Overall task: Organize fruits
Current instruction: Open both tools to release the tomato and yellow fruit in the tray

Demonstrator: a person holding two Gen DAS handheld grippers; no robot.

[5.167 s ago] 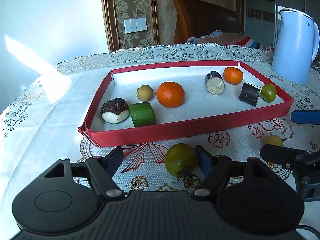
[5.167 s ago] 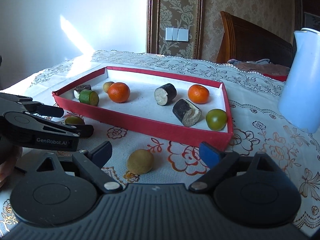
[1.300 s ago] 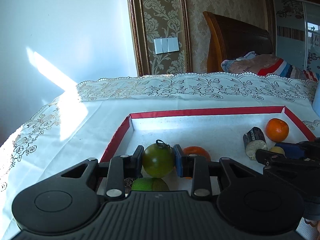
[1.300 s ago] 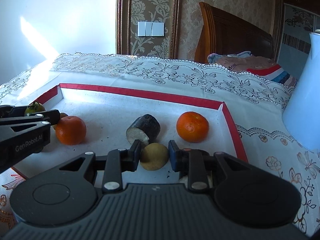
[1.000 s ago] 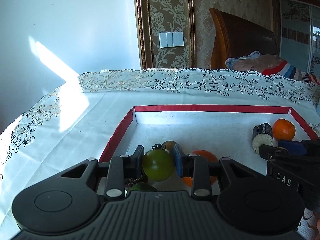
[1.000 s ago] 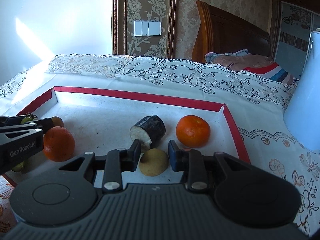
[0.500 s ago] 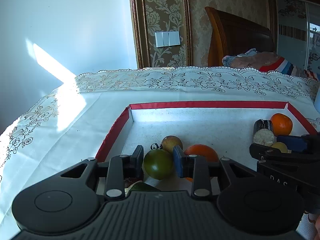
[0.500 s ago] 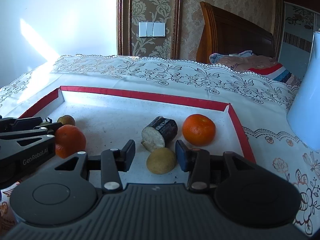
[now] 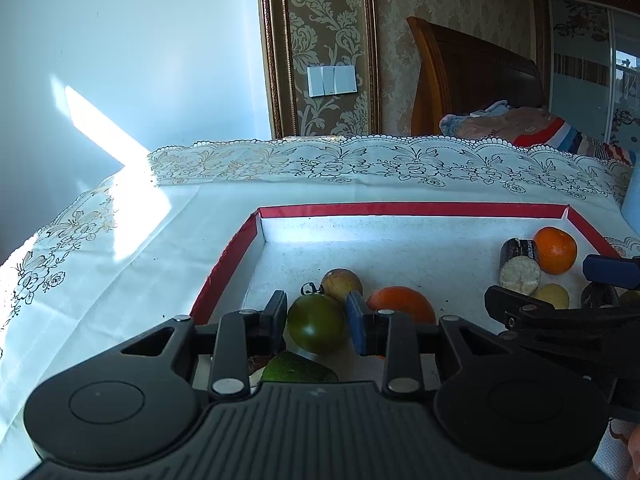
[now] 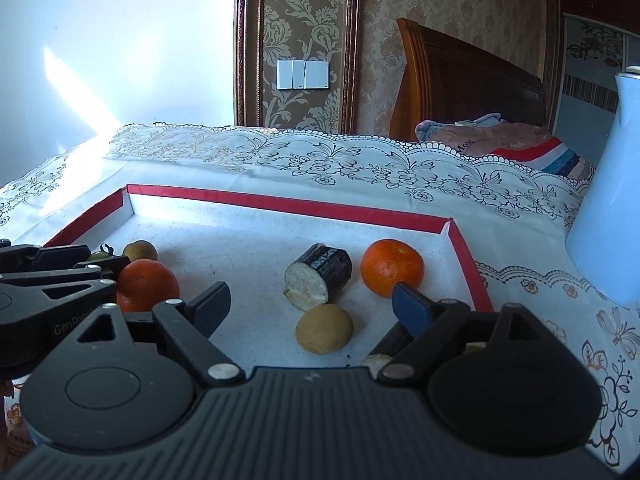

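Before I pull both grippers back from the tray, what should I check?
1. Right gripper open: ok.
2. Yellow fruit resting on the red tray floor, free of the fingers: ok.
3. Left gripper released from the green tomato: cannot tell; fingers sit close on both sides.
4. Green tomato inside the tray: ok.
5. Right finger clear of the dark cut piece: not ok; it lies just beneath.
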